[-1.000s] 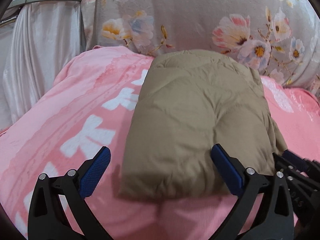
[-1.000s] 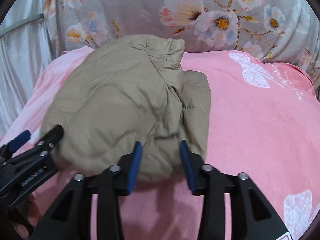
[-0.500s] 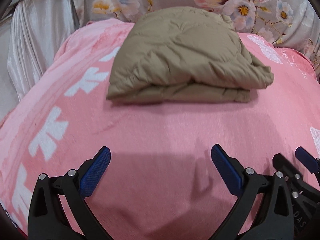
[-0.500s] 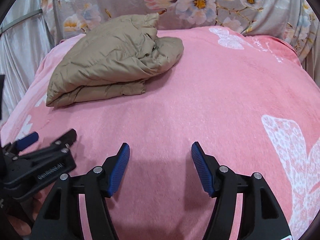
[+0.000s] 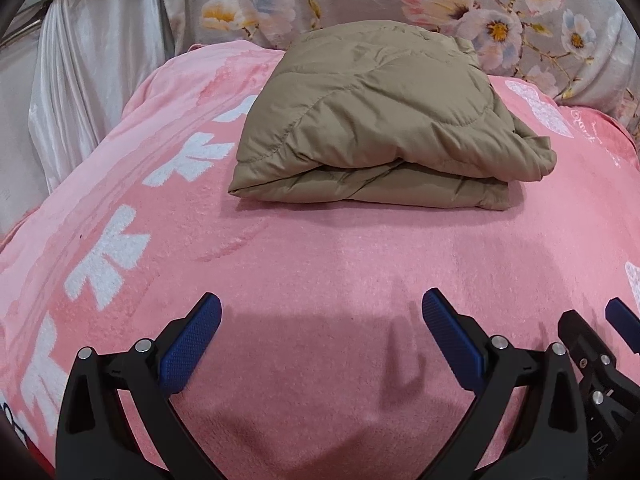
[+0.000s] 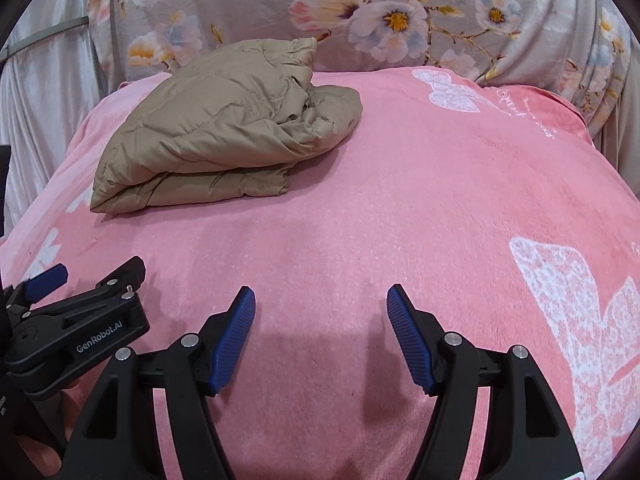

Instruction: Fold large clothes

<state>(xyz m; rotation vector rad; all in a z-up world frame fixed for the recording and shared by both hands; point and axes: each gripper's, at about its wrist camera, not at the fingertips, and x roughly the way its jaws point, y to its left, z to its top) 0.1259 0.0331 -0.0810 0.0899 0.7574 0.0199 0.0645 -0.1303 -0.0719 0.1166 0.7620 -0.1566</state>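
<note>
Left wrist view: the tan quilted jacket (image 5: 376, 120) lies folded into a thick bundle on the pink blanket (image 5: 320, 272), well ahead of the left gripper (image 5: 320, 312), toward the far end by the floral cloth (image 5: 480, 12). The left gripper's jaws stand wide apart with nothing between them, only bare blanket beneath. At the right edge, part of the right gripper (image 5: 600, 332) shows just beside it.

In the right wrist view the jacket (image 6: 224, 128) sits ahead and off to the left of the right gripper (image 6: 320, 300), well apart from it. That gripper's jaws have just been opening and now stand apart, holding nothing. This view shows the jacket's bunched, loosely tucked right end, and a large white butterfly print (image 6: 580, 312) on the blanket; the left wrist view instead shows white bow shapes (image 5: 108, 256) and a pale curtain (image 5: 88, 60). The left gripper (image 6: 80, 312) appears at the lower left, its side reading "GenRobot.AI". Cursive white writing near the blanket's far right corner is too small to read.
</note>
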